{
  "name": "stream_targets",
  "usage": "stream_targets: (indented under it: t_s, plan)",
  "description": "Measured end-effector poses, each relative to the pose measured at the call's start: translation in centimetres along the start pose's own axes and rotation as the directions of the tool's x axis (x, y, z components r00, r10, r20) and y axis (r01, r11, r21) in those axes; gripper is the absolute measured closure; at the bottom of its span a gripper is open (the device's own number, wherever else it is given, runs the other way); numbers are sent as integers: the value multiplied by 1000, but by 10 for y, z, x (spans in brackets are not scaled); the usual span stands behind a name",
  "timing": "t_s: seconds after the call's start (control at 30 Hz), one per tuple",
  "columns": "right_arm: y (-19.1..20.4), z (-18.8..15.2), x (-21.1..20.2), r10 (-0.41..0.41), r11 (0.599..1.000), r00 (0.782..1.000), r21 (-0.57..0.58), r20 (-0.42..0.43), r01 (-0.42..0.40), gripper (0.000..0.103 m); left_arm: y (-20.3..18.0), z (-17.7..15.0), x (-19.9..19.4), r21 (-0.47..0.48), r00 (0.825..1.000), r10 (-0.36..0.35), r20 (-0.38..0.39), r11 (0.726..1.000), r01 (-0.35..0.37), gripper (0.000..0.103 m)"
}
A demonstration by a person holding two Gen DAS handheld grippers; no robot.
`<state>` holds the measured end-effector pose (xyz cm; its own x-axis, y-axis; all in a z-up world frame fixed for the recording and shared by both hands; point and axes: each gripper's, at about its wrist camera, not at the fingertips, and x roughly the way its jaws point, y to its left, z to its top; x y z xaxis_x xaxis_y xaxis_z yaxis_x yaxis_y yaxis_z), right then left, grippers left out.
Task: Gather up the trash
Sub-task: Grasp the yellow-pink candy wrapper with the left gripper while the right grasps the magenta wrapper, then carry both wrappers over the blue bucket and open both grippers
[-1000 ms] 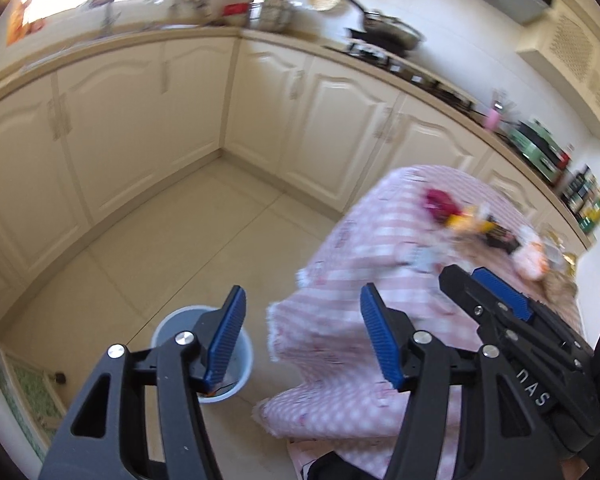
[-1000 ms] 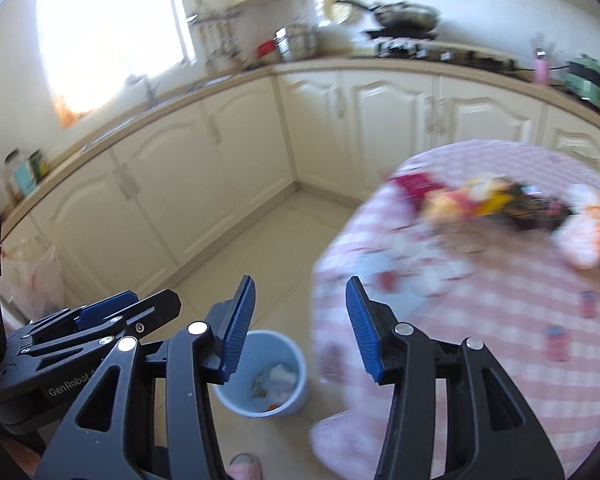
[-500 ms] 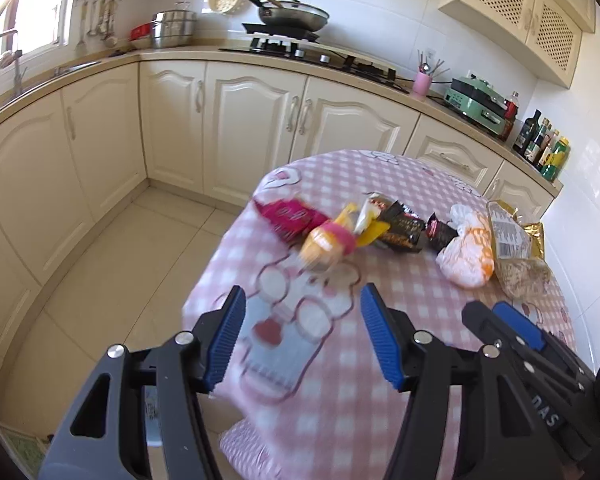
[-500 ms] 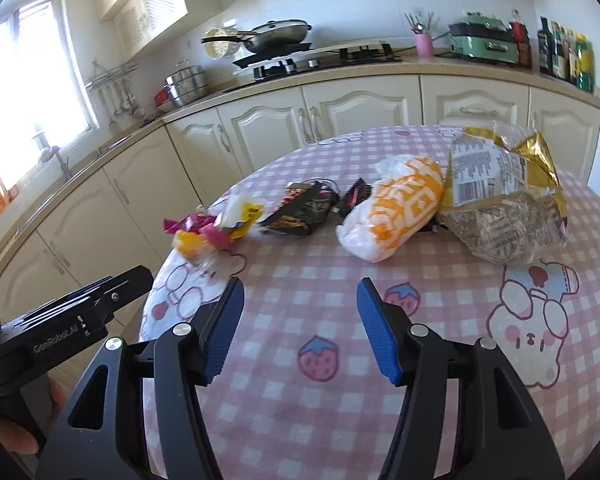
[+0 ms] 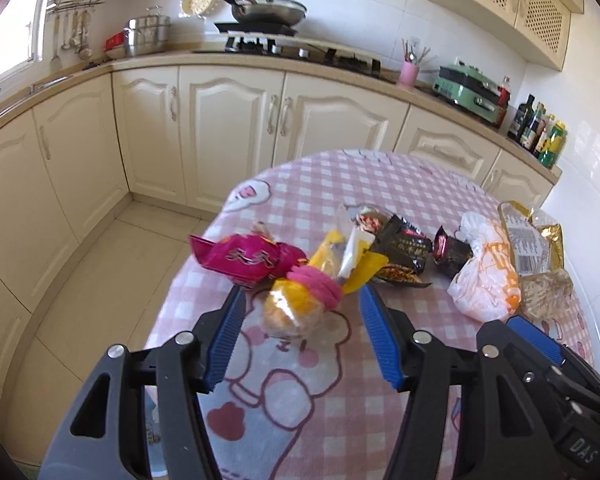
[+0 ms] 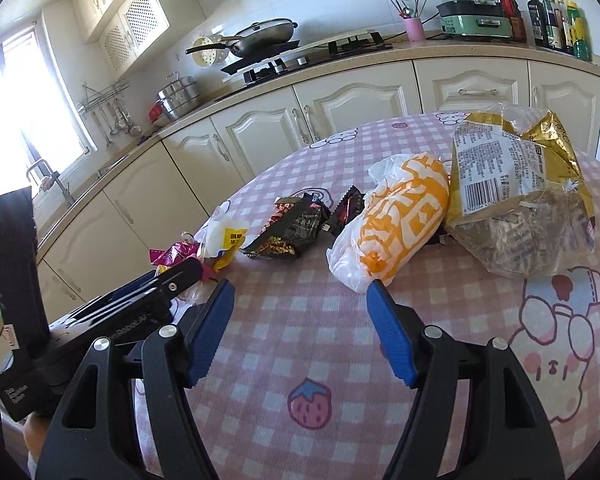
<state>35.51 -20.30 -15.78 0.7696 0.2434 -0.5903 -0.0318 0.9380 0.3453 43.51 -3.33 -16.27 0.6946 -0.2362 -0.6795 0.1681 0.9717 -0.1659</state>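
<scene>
A: Status of left gripper (image 5: 301, 300)?

B: Jaws are seen closing, not yet clamped. A clear wrapper with orange contents and a pink band (image 5: 300, 304) is framed between the blue pads (image 5: 226, 340), at their tips; no pad contact is seen. Nothing is held.

A: Right gripper (image 6: 300, 294)?

B: Jaws are seen opening, nothing between them. Only pink checked tablecloth (image 6: 300, 344) is framed there. The orange-and-white plastic bag (image 6: 395, 232) is just beyond the right fingertip; contact cannot be confirmed.

A: Trash location?

B: All on the round table, in a row near its far edge. In the left view, from left: magenta foil wrapper (image 5: 248, 258), yellow-and-white sachet (image 5: 353, 256), black snack packets (image 5: 403, 250), a small dark red-ended wrapper (image 5: 449, 250), the orange-and-white bag, then a gold-and-clear bag with a barcode label (image 5: 533, 248). The magenta wrapper is at the table's left edge, touching the banded wrapper. The gold bag (image 6: 519, 188) is against the orange-and-white bag in the right view.

A: Grippers relative to each other?

B: Side by side. The right unit is seen at the lower right of the left view, the left unit at the lower left of the right view.

A: Background?

B: Cream cabinets (image 5: 228, 128), a wok on the hob (image 5: 268, 10), a green appliance (image 5: 469, 88) and bottles (image 5: 539, 132) on the counter.
</scene>
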Motion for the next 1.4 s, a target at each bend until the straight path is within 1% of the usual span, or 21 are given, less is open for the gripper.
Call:
stream_targets:
  t_s: [0.07, 0.1, 0.2, 0.3, 0.4, 0.47, 0.6, 0.67, 0.7, 0.8, 0.9, 1.0, 1.07, 1.13, 1.2, 1.23, 1.27, 1.3, 1.33, 1.4]
  plan:
    - [-1, 1, -1, -3, 1000, 1000, 0, 3, 3, 36, -2, -1, 5, 0, 1000, -19, -22, 1000, 19, 75]
    - [-2, 1, -2, -5, 1000, 1000, 0, 5, 5, 36, -4, -2, 6, -4, 999, -31, -30, 1000, 31, 77]
    - [-1, 0, -5, -11, 1000, 1000, -2, 13, 11, 36, -8, -7, 0, 0, 999, -48, -17, 999, 48, 78]
    - [1, 0, -12, -13, 1000, 1000, -5, 23, 13, 36, -12, -13, -15, -1, 998, -66, 13, 998, 66, 78]
    - [10, 1, -17, -7, 1000, 999, -20, 33, 7, 36, -7, -18, -36, -38, 994, -93, 51, 995, 95, 78]
    - [18, 0, -18, 3, 999, 999, -36, 33, -2, 36, 2, -21, -52, -65, 993, -85, 87, 994, 90, 78]
    - [42, 2, -11, 27, 996, 1000, -86, 16, -25, 35, 32, -23, -84, -135, 988, -31, 151, 990, 52, 78]
    - [56, 3, -3, 36, 993, 999, -113, 4, -35, 33, 48, -23, -95, -160, 985, 25, 171, 987, 3, 78]
    - [64, 3, 2, 41, 991, 999, -128, -5, -41, 32, 56, -23, -99, -174, 983, 53, 175, 984, -22, 78]
    - [88, 5, 20, 51, 983, 998, -174, -28, -55, 23, 82, -24, -104, -226, 978, 112, 175, 972, -71, 78]
    - [108, 7, 42, 53, 974, 997, -217, -59, -64, 23, 104, -22, -101, -255, 974, 159, 159, 960, -115, 78]
    - [128, 11, 67, 23, 963, 996, -266, -86, -46, 22, 125, -19, -95, -277, 972, 185, 144, 951, -140, 78]
    - [137, 14, 86, -21, 956, 995, -294, -102, -10, 22, 136, -17, -89, -285, 971, 198, 134, 946, -153, 78]
    - [143, 17, 103, -47, 951, 992, -310, -118, 8, 22, 144, -15, -84, -287, 972, 198, 129, 945, -155, 78]
    - [144, 17, 120, -102, 944, 985, -326, -140, 51, 22, 150, -13, -77, -290, 975, 186, 117, 946, -146, 78]
    - [141, 17, 126, -104, 949, 982, -310, -156, 51, 23, 153, -12, -74, -290, 976, 184, 114, 946, -144, 78]
    - [137, 18, 131, -103, 955, 980, -292, -173, 48, 25, 155, -11, -71, -288, 977, 181, 110, 947, -143, 78]
    - [134, 19, 133, -100, 959, 978, -278, -185, 45, 42, 155, -12, -69, -286, 979, 175, 106, 948, -139, 78]
    - [130, 19, 133, -100, 962, 977, -269, -188, 47, 52, 156, -14, -68, -286, 980, 169, 105, 949, -133, 78]
    - [125, 19, 129, -96, 964, 978, -263, -183, 46, 54, 156, -16, -66, -287, 982, 158, 100, 950, -124, 78]
